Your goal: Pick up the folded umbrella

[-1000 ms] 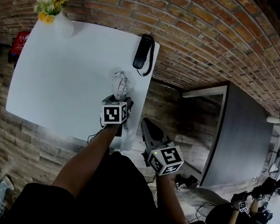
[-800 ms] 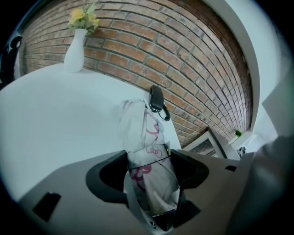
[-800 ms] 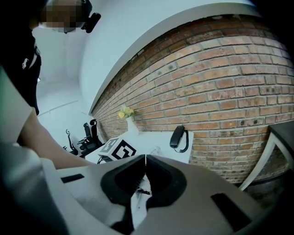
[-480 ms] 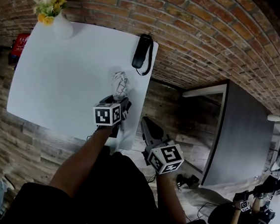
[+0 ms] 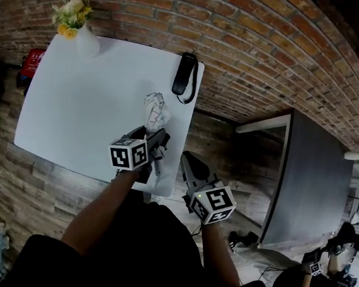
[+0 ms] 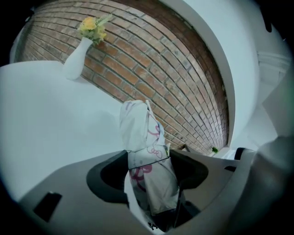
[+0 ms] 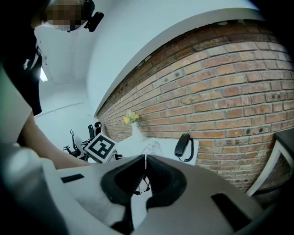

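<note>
Folded umbrella [image 6: 146, 137] pinched between left gripper [image 6: 149, 167] jaws, which have just been closing on it; sits over near edge of white table [image 5: 74, 109]. Step: lift (grip looks made). Right gripper [image 7: 146, 158] jaws together, empty. Next: raise clear, keep grip steady.

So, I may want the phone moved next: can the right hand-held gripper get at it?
Probably yes. The phone lies at the right edge of the table, nothing stands between it and the right hand-held gripper, whose jaws are shut and empty; they would need opening first.
</note>
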`<state>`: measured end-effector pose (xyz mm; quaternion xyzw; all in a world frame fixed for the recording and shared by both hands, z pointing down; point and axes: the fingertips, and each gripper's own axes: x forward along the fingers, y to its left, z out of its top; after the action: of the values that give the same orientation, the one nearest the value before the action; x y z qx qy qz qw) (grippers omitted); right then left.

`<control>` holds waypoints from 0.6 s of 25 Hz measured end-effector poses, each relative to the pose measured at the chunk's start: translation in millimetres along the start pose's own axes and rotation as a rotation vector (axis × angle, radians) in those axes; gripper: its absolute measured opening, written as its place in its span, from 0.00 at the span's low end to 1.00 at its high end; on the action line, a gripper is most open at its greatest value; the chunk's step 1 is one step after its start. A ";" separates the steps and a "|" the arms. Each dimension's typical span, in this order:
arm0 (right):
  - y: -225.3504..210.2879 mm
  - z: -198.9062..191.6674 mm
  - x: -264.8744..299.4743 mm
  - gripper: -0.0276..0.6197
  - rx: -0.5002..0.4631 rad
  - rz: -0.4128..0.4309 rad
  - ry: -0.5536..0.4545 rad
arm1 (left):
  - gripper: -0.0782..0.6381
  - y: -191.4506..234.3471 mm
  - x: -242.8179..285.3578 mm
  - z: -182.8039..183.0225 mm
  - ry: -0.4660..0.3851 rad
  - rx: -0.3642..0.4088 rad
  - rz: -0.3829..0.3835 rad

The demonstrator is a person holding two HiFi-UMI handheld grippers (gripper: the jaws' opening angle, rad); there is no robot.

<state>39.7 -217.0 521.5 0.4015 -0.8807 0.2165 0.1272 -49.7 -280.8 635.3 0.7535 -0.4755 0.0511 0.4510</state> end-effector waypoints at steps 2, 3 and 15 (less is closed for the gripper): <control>1.2 6.9 -2.4 0.08 -0.002 0.004 -0.020 | 0.51 -9.4 -8.4 10.6 -0.027 0.004 -0.023; 1.8 11.2 -4.1 0.08 -0.003 0.005 -0.033 | 0.51 -14.7 -12.5 16.3 -0.041 0.009 -0.035; 11.2 63.4 -34.9 0.08 -0.054 0.031 -0.181 | 0.51 -82.0 -79.7 79.1 -0.207 0.103 -0.174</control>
<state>50.5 -218.4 449.0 0.4021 -0.9003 0.1576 0.0543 -58.2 -273.4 496.7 0.8153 -0.4491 -0.0417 0.3631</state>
